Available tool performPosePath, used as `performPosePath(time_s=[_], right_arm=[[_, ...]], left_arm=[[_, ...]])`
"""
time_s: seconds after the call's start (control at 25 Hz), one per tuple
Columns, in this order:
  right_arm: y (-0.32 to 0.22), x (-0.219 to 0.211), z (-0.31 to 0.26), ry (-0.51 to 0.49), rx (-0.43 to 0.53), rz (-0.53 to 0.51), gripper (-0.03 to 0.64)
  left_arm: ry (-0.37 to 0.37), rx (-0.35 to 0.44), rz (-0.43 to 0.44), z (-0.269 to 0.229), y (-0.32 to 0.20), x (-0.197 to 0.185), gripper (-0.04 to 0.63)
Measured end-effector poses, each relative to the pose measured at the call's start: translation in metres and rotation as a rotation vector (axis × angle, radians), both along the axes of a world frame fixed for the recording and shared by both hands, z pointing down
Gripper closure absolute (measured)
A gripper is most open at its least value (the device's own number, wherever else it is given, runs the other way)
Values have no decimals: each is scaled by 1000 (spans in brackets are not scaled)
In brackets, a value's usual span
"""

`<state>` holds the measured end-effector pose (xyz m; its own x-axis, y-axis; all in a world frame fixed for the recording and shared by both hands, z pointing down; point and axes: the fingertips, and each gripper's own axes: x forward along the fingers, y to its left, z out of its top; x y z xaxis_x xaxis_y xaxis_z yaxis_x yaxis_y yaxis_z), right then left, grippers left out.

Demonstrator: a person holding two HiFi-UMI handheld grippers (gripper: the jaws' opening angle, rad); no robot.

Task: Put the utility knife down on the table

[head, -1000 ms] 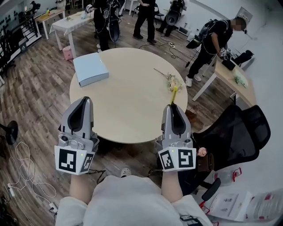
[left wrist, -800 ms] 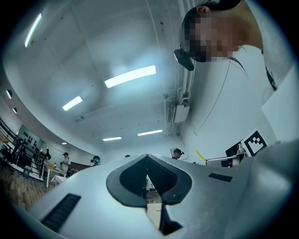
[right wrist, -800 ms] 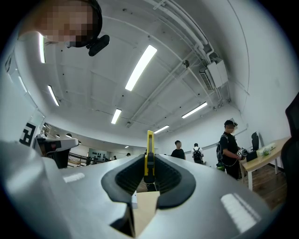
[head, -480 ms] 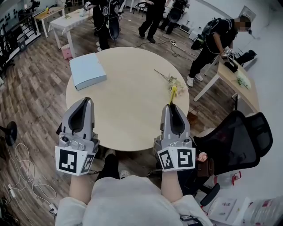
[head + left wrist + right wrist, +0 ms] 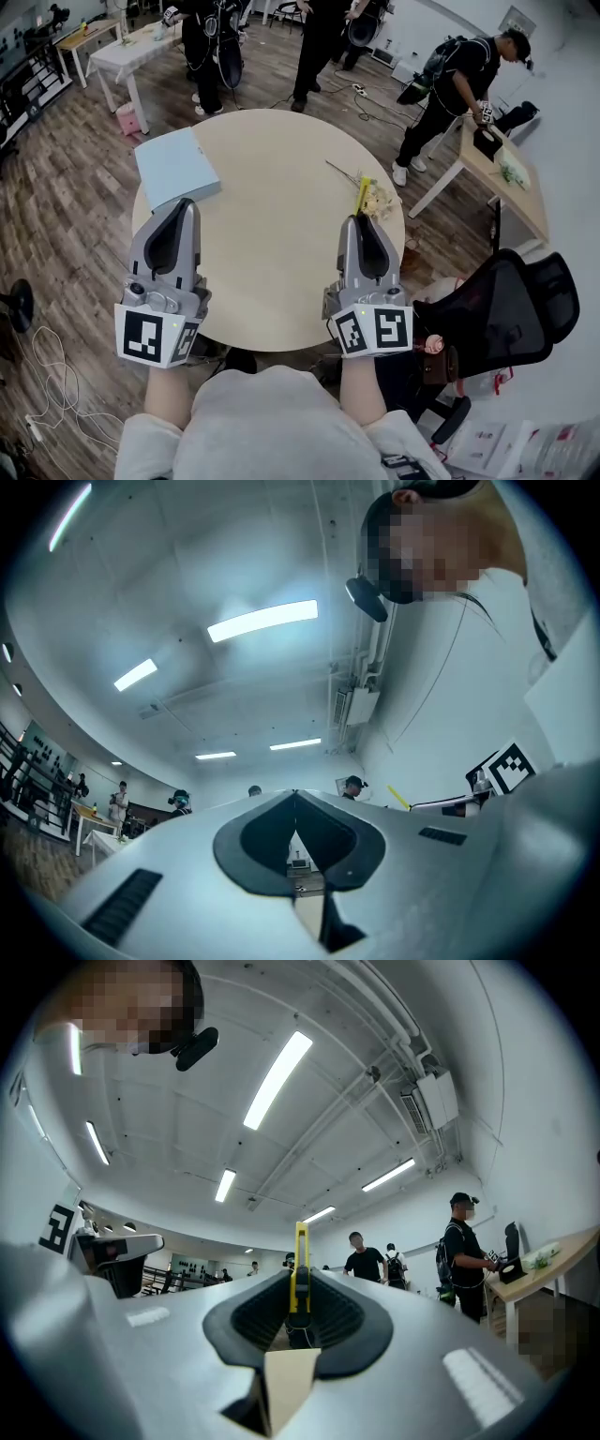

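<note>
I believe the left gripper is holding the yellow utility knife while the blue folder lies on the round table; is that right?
Not quite: the right gripper holds the yellow utility knife between its fingers, as the right gripper view shows; the left gripper is empty. The blue folder does lie on the round table.

Looks like an open workroom, probably a lab or shared office rather than a home. Told by the dark wood-plank floor (image 5: 66, 216), a round pale wooden table (image 5: 272, 253) at centre, a white rectangular work table (image 5: 127, 49) at 11 o'clock, a light wooden desk (image 5: 511, 192) at 2 o'clock and a black mesh office chair (image 5: 511, 309) at 4 o'clock. Also by several standing people in black clothes (image 5: 457, 80) from 12 to 2 o'clock, and long ceiling strip lights (image 5: 277, 1077) overhead.
</note>
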<state>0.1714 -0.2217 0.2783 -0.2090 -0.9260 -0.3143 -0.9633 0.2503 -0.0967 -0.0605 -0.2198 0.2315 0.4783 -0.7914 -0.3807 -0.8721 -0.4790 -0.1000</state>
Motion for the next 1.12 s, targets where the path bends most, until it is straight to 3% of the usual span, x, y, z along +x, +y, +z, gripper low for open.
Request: performPosePath(time_s=[0.4,1.12], right_arm=[[-76,-23,39,-19,-125,19,543],[-176,-70,183,1,-500,0,543]], left_arm=[[-18,-53,51,19,-77,-13,586],[4,-217,86,86,-163,-43,586]])
